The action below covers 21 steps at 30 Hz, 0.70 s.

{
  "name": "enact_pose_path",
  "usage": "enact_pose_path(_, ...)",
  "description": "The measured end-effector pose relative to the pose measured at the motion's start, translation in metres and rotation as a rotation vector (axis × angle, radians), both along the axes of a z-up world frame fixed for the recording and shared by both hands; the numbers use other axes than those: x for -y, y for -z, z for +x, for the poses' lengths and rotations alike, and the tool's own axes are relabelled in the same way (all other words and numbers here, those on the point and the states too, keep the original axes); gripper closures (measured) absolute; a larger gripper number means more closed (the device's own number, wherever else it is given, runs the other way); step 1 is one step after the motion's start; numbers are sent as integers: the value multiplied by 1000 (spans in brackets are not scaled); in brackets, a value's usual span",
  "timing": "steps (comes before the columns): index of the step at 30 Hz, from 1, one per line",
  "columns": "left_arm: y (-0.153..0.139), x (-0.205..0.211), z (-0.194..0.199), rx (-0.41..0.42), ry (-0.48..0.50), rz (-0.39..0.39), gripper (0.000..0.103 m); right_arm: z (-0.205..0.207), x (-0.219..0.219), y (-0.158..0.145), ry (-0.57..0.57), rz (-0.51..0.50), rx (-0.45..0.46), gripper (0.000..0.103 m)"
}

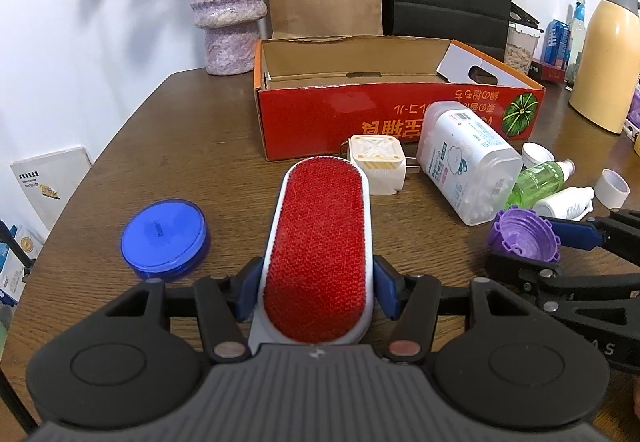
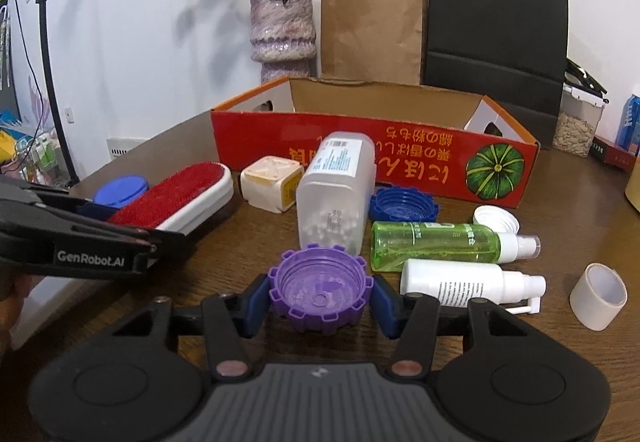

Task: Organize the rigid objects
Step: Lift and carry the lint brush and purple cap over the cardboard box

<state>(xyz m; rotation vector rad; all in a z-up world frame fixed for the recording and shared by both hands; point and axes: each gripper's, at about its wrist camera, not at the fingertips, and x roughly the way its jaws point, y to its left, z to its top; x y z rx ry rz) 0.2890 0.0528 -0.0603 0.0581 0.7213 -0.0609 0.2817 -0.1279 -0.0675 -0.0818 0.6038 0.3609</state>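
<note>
My left gripper (image 1: 316, 278) is shut on a white lint brush with a red bristle face (image 1: 320, 242), which points toward the red cardboard box (image 1: 360, 113). In the right wrist view my right gripper (image 2: 320, 294) has its blue pads against both sides of a purple notched lid (image 2: 320, 282), which lies open side up on the table. The brush (image 2: 180, 193) and the left gripper (image 2: 120, 230) also show at the left of that view. The box (image 2: 280, 145) looks empty inside.
In front of the box lie a blue round tin (image 1: 164, 238), a white cube plug (image 2: 272, 181), a cotton-swab jar (image 2: 336, 189), a blue notched lid (image 2: 402, 203), a green spray bottle (image 2: 432, 242), a white spray bottle (image 2: 460, 282) and a white ring (image 2: 598, 294). A vase (image 2: 282, 25), paper bags and a yellow flask (image 1: 604, 57) stand behind.
</note>
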Motion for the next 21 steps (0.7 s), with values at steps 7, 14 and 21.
enact_pose_path(7, -5, 4, -6, 26, -9, -8, 45, -3, 5, -6, 15, 27, 33, 50)
enact_pose_path(14, -12, 11, -13, 44, -20, -28, 45, -9, 10, -14, 25, 49, 65, 50)
enact_pose_path(21, -20, 24, -18, 51, -14, -40, 45, -14, 15, -23, 28, 68, 88, 50)
